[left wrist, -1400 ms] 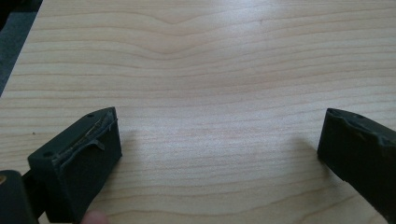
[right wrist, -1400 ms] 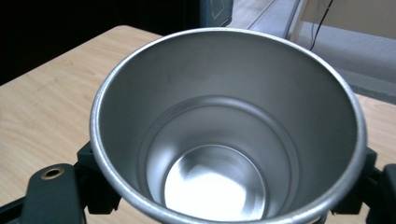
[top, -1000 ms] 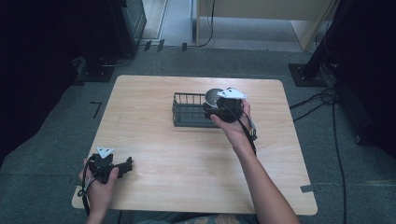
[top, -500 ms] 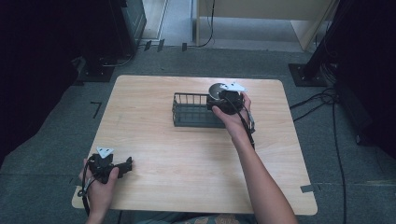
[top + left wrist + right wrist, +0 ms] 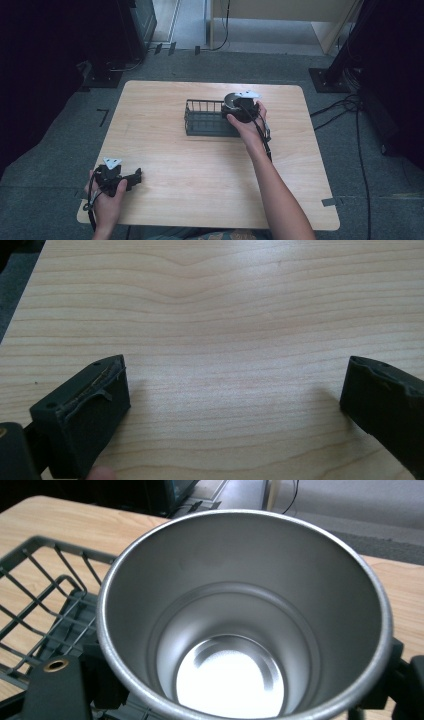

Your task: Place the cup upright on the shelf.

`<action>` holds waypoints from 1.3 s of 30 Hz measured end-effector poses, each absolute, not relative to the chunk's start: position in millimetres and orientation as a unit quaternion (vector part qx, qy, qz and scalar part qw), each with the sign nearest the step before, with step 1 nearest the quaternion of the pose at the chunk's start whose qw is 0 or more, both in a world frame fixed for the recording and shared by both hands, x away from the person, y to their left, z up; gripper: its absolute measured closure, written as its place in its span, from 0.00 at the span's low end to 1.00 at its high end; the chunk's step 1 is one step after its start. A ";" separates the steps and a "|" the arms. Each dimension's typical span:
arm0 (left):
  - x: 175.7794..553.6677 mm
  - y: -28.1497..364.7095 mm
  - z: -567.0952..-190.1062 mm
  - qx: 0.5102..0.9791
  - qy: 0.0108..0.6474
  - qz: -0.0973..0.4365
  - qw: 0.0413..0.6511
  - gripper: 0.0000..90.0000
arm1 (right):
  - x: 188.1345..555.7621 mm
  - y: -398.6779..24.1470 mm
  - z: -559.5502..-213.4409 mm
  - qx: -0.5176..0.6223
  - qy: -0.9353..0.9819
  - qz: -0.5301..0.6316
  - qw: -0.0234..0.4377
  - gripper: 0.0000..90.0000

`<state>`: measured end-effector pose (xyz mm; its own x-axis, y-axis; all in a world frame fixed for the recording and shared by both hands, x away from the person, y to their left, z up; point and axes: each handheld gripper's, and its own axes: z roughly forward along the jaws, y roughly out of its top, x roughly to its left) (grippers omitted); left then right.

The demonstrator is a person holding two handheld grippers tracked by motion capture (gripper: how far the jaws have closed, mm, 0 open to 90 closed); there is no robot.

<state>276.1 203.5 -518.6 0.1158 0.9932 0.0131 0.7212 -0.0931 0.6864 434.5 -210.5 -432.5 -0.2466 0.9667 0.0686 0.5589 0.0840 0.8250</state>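
Since a second ago your right gripper (image 5: 239,106) has carried the steel cup (image 5: 231,100) a bit further toward the far side, so it now sits over the right end of the wire basket (image 5: 205,118) rather than at its near right corner. Your left gripper (image 5: 131,177) hasn't moved: same spot near the table's near left corner, your left hand (image 5: 106,197) wrapped around it. Left jaws are spread wide in the left gripper view, with bare wood grain between them and nothing held. In the right gripper view the cup (image 5: 240,620) is upright, mouth open toward the camera, polished inside and empty, with the jaws pinching it on both sides at the lower corners. Whether its base is touching the basket floor or hanging just above it, I can't tell from these angles. The basket (image 5: 45,605) is dark grey wire and stands on the table (image 5: 165,165), a light wood top with rounded corners. Room: grey carpet floor, black cables (image 5: 350,107) trailing on the right, a dark equipment stand (image 5: 125,40) at far left, and a pale wood cabinet (image 5: 280,20) beyond the table.
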 end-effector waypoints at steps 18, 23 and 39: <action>276.0 203.5 -518.5 0.696 0.616 0.250 0.272 0.00 | 436.1 -205.2 -442.6 0.560 0.709 0.359 0.236 0.20; 276.1 203.5 -518.6 0.696 0.616 0.250 0.272 0.00 | 435.6 -204.6 -441.7 0.556 0.712 0.359 0.235 0.15; 276.1 203.5 -518.5 0.696 0.616 0.250 0.272 0.00 | 419.7 -216.1 -419.9 0.547 0.705 0.385 0.235 0.00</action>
